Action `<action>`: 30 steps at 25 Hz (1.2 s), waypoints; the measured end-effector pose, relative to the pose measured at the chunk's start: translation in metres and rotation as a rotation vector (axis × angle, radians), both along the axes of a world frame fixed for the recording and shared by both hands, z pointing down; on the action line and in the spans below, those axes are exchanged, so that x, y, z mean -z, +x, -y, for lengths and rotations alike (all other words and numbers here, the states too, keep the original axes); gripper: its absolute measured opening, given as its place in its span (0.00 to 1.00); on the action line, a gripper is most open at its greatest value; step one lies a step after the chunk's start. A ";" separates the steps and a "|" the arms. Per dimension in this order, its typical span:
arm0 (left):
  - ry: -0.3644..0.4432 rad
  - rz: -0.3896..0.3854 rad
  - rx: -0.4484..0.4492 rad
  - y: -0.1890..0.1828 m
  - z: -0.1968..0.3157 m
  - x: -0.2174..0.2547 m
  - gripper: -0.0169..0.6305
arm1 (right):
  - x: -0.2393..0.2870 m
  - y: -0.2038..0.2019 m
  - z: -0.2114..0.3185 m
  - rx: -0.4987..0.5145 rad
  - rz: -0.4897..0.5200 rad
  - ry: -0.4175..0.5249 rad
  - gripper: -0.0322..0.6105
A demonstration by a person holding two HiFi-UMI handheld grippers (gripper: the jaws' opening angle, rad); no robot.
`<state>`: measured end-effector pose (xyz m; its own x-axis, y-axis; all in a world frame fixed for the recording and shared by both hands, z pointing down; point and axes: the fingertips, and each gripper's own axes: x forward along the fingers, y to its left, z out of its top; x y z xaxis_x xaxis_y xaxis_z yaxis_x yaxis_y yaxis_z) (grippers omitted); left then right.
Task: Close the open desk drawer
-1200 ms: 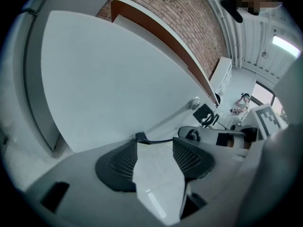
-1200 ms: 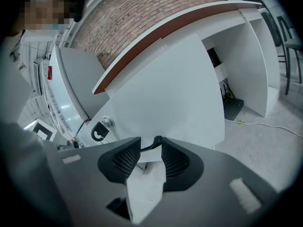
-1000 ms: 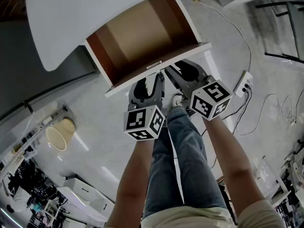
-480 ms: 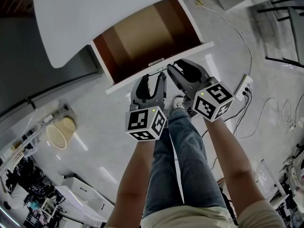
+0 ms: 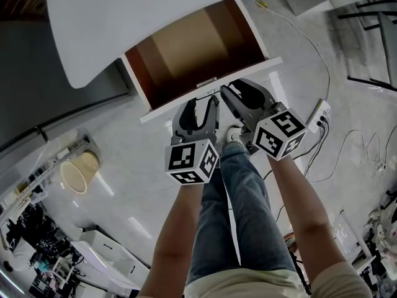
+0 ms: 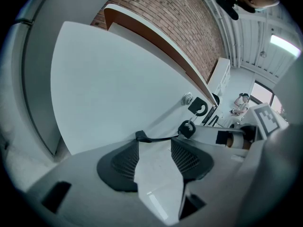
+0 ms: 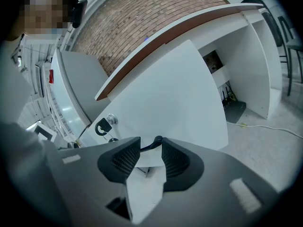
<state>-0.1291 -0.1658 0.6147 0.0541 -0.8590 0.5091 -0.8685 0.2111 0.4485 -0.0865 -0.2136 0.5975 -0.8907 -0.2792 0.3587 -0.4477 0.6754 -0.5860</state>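
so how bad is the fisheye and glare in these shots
Head view: desk top edge bows, glossy floor shows streaky glare. Left gripper view: strong fisheye, black corners, drawer front curved. Right gripper view: same warp, brick wall sharp enough.

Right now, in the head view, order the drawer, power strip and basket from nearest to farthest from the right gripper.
1. Drawer, right in front of the right gripper.
2. Power strip, on the floor to its right.
3. Basket, on the floor far to the left.

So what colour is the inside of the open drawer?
Brown, wood-toned inside the drawer; clearest in the head view.
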 end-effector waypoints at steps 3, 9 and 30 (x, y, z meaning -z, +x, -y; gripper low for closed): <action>0.002 0.000 -0.001 0.000 0.000 0.000 0.35 | 0.000 0.000 0.000 -0.001 0.000 0.000 0.27; 0.003 0.000 0.002 -0.001 0.001 -0.001 0.35 | -0.001 -0.001 0.001 -0.001 -0.001 -0.001 0.28; 0.011 0.002 0.015 -0.014 0.017 0.004 0.35 | 0.003 -0.014 0.017 -0.002 0.001 0.008 0.28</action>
